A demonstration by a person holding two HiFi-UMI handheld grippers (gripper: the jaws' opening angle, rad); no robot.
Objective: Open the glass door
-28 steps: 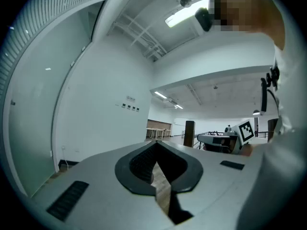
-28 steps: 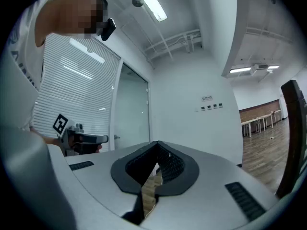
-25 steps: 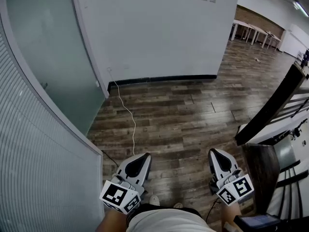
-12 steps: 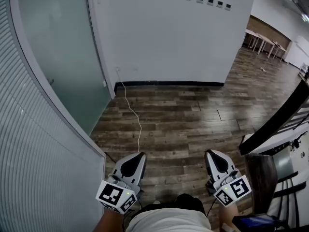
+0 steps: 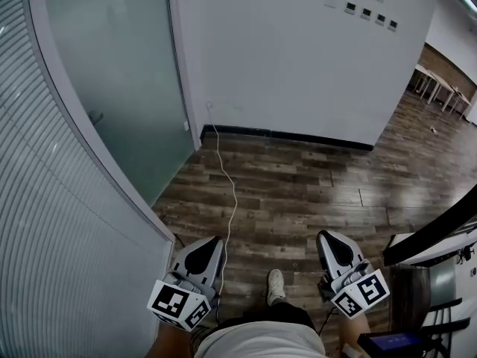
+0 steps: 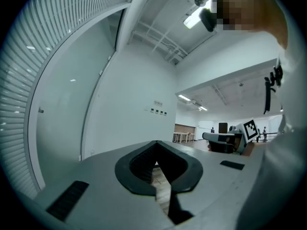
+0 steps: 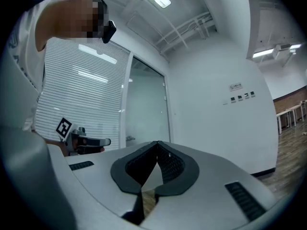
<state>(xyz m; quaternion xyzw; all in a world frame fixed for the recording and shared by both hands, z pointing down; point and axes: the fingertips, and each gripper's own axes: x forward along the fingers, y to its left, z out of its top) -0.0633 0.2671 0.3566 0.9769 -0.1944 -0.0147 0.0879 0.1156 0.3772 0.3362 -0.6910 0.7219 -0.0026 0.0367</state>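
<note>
The glass door (image 5: pixel 119 73) is a frosted, greenish pane at the upper left of the head view, with a small handle (image 5: pixel 95 118) on it. It stands between a slatted partition and a white wall. My left gripper (image 5: pixel 216 239) and right gripper (image 5: pixel 323 236) are held low over the wood floor, side by side, both shut and empty, well short of the door. In the left gripper view the door (image 6: pixel 67 119) lies to the left beyond the shut left gripper (image 6: pixel 156 144). The right gripper view shows the door (image 7: pixel 148 114) ahead past the closed right gripper (image 7: pixel 157 143).
A slatted glass partition (image 5: pixel 52 237) curves along the left. The white wall (image 5: pixel 298 58) with switches (image 5: pixel 369 13) faces me. A white cable (image 5: pixel 231 192) trails across the floor from the wall's foot. A dark desk edge (image 5: pixel 440 230) is at the right, and a shoe (image 5: pixel 276 286) shows below.
Both grippers have moved forward together toward the door and wall, which now sit nearer and further right in the head view. A shoe has come into view. Both stay shut.
</note>
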